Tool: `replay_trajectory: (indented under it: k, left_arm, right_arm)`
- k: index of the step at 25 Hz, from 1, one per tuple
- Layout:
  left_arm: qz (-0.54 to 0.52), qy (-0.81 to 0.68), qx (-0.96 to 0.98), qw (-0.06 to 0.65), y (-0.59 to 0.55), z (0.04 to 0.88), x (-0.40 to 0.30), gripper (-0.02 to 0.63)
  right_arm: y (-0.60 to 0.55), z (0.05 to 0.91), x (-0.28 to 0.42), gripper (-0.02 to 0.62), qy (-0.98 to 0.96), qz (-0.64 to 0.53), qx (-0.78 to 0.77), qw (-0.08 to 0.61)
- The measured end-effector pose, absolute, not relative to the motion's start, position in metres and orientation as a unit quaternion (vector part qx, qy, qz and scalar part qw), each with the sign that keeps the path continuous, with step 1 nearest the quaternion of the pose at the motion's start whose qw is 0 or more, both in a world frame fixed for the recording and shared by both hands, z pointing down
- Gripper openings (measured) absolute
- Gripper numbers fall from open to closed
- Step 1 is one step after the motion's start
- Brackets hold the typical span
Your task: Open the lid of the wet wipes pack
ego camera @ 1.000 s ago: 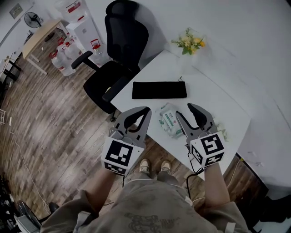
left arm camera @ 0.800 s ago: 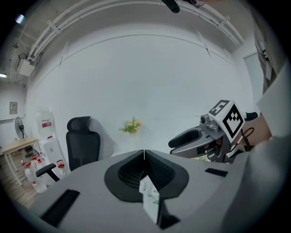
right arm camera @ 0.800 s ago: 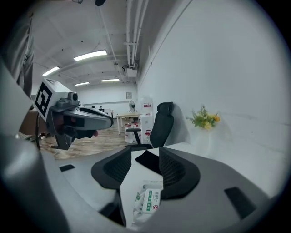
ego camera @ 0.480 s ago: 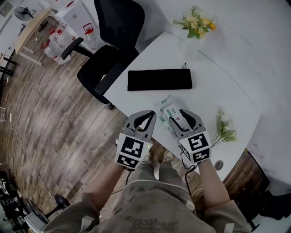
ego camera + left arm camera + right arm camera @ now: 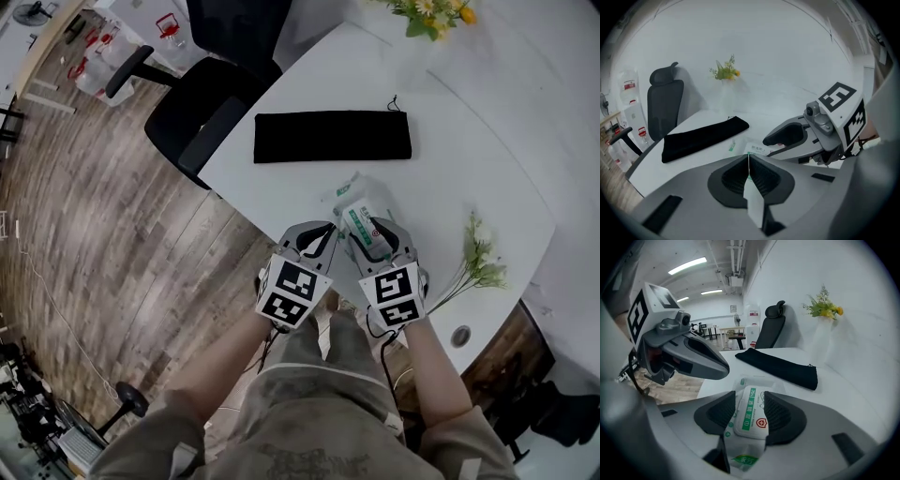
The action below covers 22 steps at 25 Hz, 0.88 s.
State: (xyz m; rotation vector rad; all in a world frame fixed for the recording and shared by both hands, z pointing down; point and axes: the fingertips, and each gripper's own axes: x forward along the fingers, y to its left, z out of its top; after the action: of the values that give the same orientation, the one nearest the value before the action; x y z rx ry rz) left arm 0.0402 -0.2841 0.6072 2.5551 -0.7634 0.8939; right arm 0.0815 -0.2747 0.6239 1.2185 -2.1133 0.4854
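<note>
The wet wipes pack [image 5: 359, 199] lies near the front edge of the white table [image 5: 450, 159]; it is white with a green-printed lid [image 5: 751, 416]. My right gripper [image 5: 377, 232] sits over it, its pads pressed on both long sides of the lid, which stays flat and shut. In the right gripper view the pack [image 5: 743, 458] runs back between the jaws [image 5: 750, 411]. My left gripper [image 5: 326, 230] is at the pack's left side, and its jaws [image 5: 748, 157] are shut on a thin white strip of the pack's wrapper. The two grippers almost touch.
A long black pouch [image 5: 333, 136] lies across the table beyond the pack. Yellow flowers [image 5: 436, 11] stand at the far corner and a green sprig [image 5: 483, 255] lies to the right. A black office chair [image 5: 202, 103] stands off the table's left edge.
Both grippers have moved forward onto the pack and drawn together. The right jaws, wide open a second ago, have narrowed onto the lid; the left has come to the pack's edge.
</note>
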Motion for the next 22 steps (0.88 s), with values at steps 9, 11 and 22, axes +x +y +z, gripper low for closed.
replay_trajectory:
  k: [9,11,22]
  left_arm:
    - [0.354,-0.239,0.883,0.196,-0.272,0.663,0.046,0.020]
    - [0.360,-0.238,0.880,0.200,-0.272,0.669,0.045,0.020]
    - [0.396,-0.223,0.866,0.210,-0.273,0.682,0.049,0.020]
  right_arm:
    - [-0.272,0.649,0.078,0.206,-0.791,0.147,0.469,0.365]
    - [-0.273,0.648,0.079,0.193,-0.790,0.152,0.474,0.358]
    - [-0.273,0.627,0.080,0.141,-0.788,0.144,0.492,0.341]
